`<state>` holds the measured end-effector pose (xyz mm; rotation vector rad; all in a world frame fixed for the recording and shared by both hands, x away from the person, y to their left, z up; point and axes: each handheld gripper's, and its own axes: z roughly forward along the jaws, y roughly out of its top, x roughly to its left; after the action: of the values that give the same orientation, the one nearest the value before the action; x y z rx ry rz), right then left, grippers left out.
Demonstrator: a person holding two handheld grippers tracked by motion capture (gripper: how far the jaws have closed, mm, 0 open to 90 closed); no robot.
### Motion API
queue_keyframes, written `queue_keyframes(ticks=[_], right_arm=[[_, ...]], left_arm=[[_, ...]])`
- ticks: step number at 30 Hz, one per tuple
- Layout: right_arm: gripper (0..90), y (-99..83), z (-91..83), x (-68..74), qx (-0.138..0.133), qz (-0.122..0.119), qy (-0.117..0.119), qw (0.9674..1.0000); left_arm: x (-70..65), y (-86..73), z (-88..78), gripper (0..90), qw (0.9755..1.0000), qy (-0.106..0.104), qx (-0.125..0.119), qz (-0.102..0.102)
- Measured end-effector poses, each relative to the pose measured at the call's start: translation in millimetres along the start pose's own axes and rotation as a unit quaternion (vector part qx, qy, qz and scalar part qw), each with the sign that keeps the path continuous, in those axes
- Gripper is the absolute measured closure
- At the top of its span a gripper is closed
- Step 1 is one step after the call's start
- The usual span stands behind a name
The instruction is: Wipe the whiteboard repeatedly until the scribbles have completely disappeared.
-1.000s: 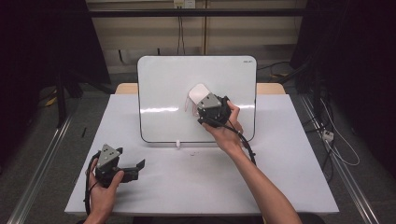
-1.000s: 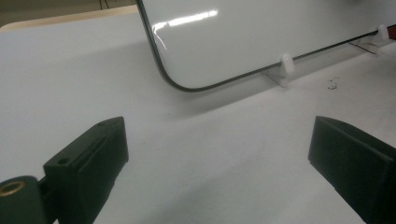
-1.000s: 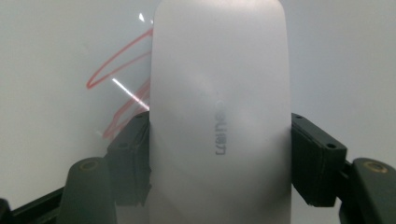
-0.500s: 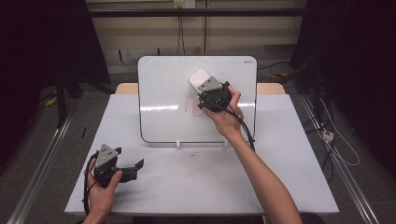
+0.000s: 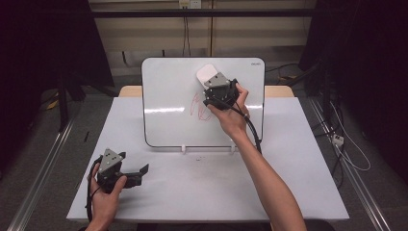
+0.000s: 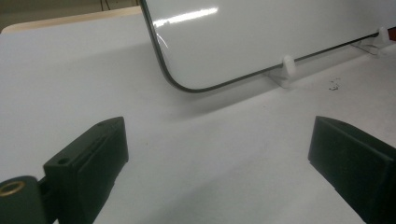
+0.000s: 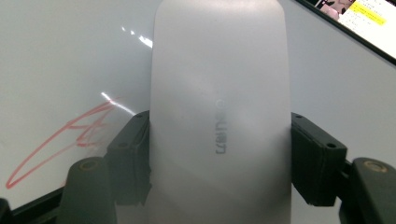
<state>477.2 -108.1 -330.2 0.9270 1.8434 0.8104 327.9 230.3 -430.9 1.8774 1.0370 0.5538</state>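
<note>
since a second ago the right gripper (image 5: pixel 210 85), pinching an eraser (image 5: pixel 207 73), climbs toward the board's (image 5: pixel 168 115) 12 o'clock, leaving red marks (image 5: pixel 198 105) at its 7 o'clock; wiping underway, downstroke next; left gripper (image 5: pixel 137 172) rests, jaws spread.

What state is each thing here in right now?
Whiteboard: propped upright on the table, red scribble not wiped off.
Eraser: clamped between the right tongs, held up at the board.
Left tongs: open, holding nothing, low over the table.
</note>
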Motion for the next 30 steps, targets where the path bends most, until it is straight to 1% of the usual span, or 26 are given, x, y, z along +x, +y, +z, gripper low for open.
queue_keyframes(ticks=[9, 12, 16, 21, 26, 28, 30], right_arm=[[31.9, -10.9, -2.3, 23.6, -0.005, -0.031, 0.016, 0.9994], [31.9, -14.9, -3.3, 28.5, -0.007, -0.034, 0.020, 0.9992], [31.9, -19.5, -5.2, 36.4, -0.005, -0.047, 0.026, 0.9986], [31.9, -26.1, -7.8, 46.7, -0.006, -0.056, 0.031, 0.9979], [31.9, -32.9, -10.8, 55.8, -0.006, -0.062, 0.039, 0.9973], [32.0, -35.9, -12.5, 60.0, -0.007, -0.072, 0.039, 0.9966], [31.9, -37.4, -13.8, 61.1, -0.008, -0.072, 0.040, 0.9966]], left_arm=[[-0.6, -0.5, 0.4, 4.8, 1.0000, 0.001, 0.000, 0.000], [-0.3, -0.3, -0.3, 4.8, 1.0000, 0.001, -0.001, 0.001], [-0.4, -0.4, 0.2, 4.8, 1.0000, 0.001, 0.000, 0.000], [-1.4, -0.6, 1.3, 4.8, 1.0000, -0.001, 0.000, 0.001], [-1.5, -0.7, 1.8, 4.8, 1.0000, -0.001, 0.005, 0.003], [-1.3, -0.7, 2.1, 4.8, 1.0000, -0.002, 0.006, 0.003], [-1.2, -0.9, 2.7, 4.8, 1.0000, -0.002, 0.005, 0.003]])
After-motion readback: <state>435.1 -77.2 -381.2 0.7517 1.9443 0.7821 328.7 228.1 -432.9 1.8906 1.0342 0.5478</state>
